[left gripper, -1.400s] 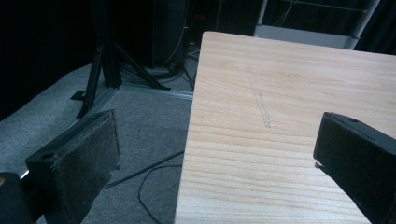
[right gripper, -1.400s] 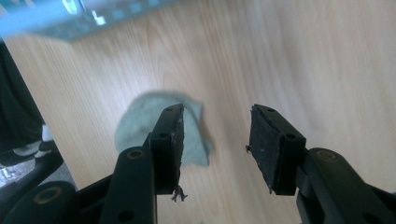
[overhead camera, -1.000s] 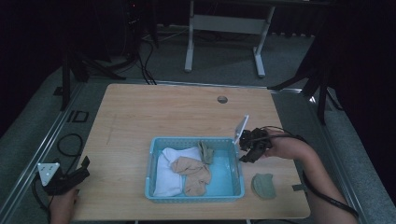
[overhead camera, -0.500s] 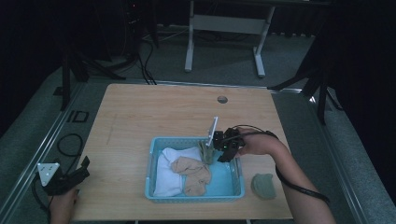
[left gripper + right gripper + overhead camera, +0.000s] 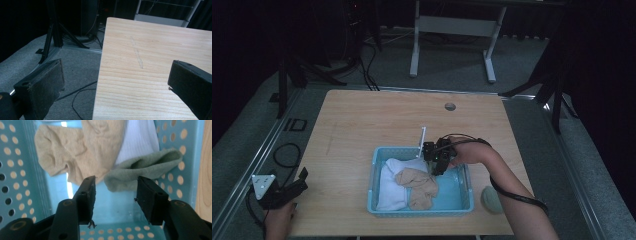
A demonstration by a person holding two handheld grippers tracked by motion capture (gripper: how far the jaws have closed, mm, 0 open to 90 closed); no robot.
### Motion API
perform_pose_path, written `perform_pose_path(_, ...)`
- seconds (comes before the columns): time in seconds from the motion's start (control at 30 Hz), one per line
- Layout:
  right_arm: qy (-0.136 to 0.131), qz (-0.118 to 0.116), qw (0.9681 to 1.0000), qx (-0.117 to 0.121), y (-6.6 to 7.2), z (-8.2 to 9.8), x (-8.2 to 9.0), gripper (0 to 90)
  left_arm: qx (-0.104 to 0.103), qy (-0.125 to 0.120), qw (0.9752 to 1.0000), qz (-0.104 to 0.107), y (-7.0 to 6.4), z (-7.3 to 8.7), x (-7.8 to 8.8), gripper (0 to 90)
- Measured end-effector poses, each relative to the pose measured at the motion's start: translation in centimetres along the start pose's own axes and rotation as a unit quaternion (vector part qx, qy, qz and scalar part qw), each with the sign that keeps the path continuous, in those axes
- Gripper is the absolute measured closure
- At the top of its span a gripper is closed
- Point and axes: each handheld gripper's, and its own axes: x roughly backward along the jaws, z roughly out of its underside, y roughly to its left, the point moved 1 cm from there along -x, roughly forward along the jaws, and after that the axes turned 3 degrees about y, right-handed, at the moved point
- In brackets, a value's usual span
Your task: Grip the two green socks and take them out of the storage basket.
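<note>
Over basket near table's front edge, right tool just opened, empty, green sock dropped in w/ beige, white socks; 1 sock left on table. Left tool open, idle.

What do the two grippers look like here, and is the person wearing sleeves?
Both are black. The left gripper carries a grey three-cornered plate with pale dots; its jaws have flat dark pads. The right gripper trails a black cable looping round the forearm. No sleeves show.

A light wooden table stands on grey carpet in a dim room, its far side lost in darkness. Beyond it a white metal frame rests on the floor beside black stand legs and loose cables.
</note>
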Motion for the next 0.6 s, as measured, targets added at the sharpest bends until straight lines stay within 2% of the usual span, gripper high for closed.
perform_pose_path(0.17,0.007,-0.001,1.0000,-0.002,-0.2,-0.7,-0.6,41.9,0.000,0.000,1.0000,0.001,0.0,0.0,0.0,0.7)
perform_pose_path(0.33,0.021,-0.001,0.9995,-0.025,-0.6,-1.5,-1.8,35.6,-0.001,-0.001,1.0000,0.001,0.0,0.0,0.0,0.7)
perform_pose_path(0.43,0.030,0.004,0.9990,-0.034,-0.7,-1.8,-2.5,35.5,0.000,-0.001,1.0000,0.001,0.0,0.0,0.0,0.7)
perform_pose_path(0.53,0.038,0.022,0.9980,-0.045,-0.9,-2.1,-3.1,37.2,0.000,0.000,1.0000,0.001,0.0,0.0,0.0,0.7)
perform_pose_path(0.6,0.043,0.025,0.9976,-0.048,-0.9,-2.2,-3.5,39.3,0.000,-0.001,1.0000,0.001,0.0,0.0,0.0,0.7)
